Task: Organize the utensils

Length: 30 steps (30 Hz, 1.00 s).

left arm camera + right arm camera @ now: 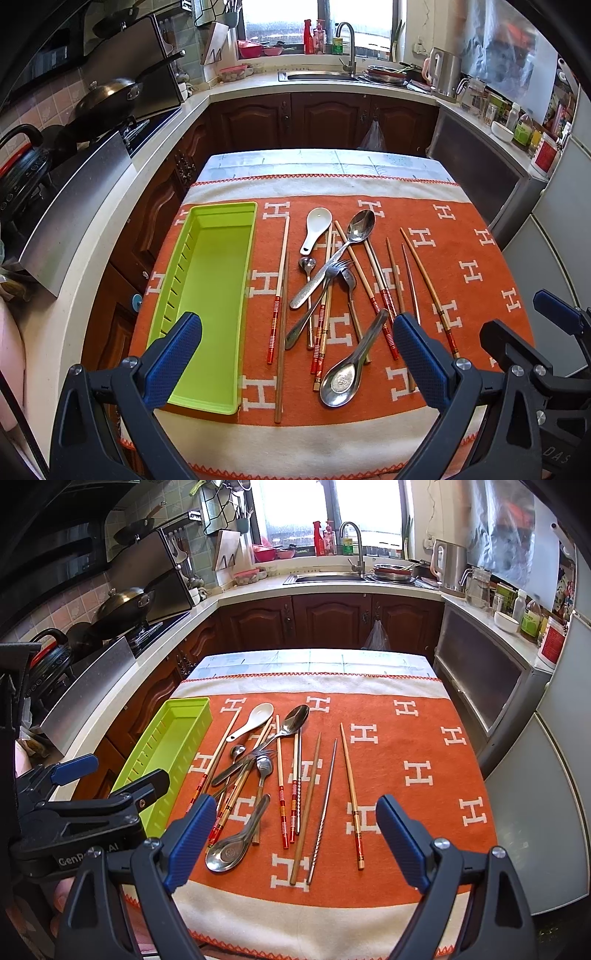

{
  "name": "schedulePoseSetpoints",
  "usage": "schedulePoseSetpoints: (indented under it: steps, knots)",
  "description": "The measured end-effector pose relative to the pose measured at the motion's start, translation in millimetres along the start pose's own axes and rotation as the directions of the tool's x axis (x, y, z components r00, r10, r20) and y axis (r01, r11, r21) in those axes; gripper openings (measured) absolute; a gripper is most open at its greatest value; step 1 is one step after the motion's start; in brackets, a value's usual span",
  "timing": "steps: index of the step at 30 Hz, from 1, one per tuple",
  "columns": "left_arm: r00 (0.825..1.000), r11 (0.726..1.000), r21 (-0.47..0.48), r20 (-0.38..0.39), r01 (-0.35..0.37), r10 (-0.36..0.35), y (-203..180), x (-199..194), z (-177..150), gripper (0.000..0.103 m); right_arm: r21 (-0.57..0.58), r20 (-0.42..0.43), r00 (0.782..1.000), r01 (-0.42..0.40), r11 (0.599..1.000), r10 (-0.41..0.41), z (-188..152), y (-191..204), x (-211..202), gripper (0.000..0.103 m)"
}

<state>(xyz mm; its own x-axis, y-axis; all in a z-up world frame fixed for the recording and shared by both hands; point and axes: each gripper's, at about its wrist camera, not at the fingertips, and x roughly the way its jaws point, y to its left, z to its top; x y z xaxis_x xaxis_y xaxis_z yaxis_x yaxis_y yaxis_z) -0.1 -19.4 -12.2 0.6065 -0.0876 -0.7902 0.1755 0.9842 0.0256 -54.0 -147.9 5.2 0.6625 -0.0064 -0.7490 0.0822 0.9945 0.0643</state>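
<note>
An empty lime-green utensil tray [207,295] [166,753] lies on the left of an orange cloth. Right of it sits a loose pile: a white ceramic spoon [315,229] [253,722], a large steel spoon [334,254] [291,720], a fork [332,275], a steel soup spoon [351,365] [236,838], and several chopsticks [279,291] [351,797]. My left gripper [295,365] hovers open above the table's near edge, over the tray's right side and the pile. My right gripper [295,845] is open too, above the chopsticks. Neither holds anything.
The orange cloth [480,266] covers a small table in a kitchen. Counters [122,206] run along the left with a wok [107,99], a sink [317,75] at the back, and a fridge [554,775] on the right. The cloth's right half is bare.
</note>
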Motion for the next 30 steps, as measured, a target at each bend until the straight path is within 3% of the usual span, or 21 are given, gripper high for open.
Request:
schedulePoseSetpoints:
  steps: [10,17,22,26,28,30]
  knots:
    - [0.998,0.999,-0.038,0.064,0.028,-0.025,13,7,17,0.102,0.081,-0.018,1.000,0.013,0.997,-0.011,3,-16,10,0.076]
    - [0.993,0.994,-0.026,-0.053,0.108,-0.109,6,37,37,0.102,0.121,-0.030,0.999,0.037,0.992,-0.033,15,-45,26,0.063]
    - [0.988,0.989,0.036,-0.060,0.144,-0.142,-19,64,40,0.102,0.111,-0.062,0.998,0.036,0.993,-0.030,22,-71,51,0.054]
    - [0.982,0.984,0.076,-0.113,0.162,-0.152,-42,98,37,0.094,0.120,-0.119,0.993,0.003,0.993,0.012,17,-79,83,0.050]
    - [0.973,0.981,0.074,-0.160,0.177,-0.164,-50,118,34,0.092,0.116,-0.150,0.988,-0.018,0.993,0.035,12,-82,101,0.043]
    - [0.963,0.979,0.065,-0.201,0.195,-0.178,-55,134,29,0.081,0.116,-0.181,0.982,-0.041,0.992,0.062,6,-83,118,0.038]
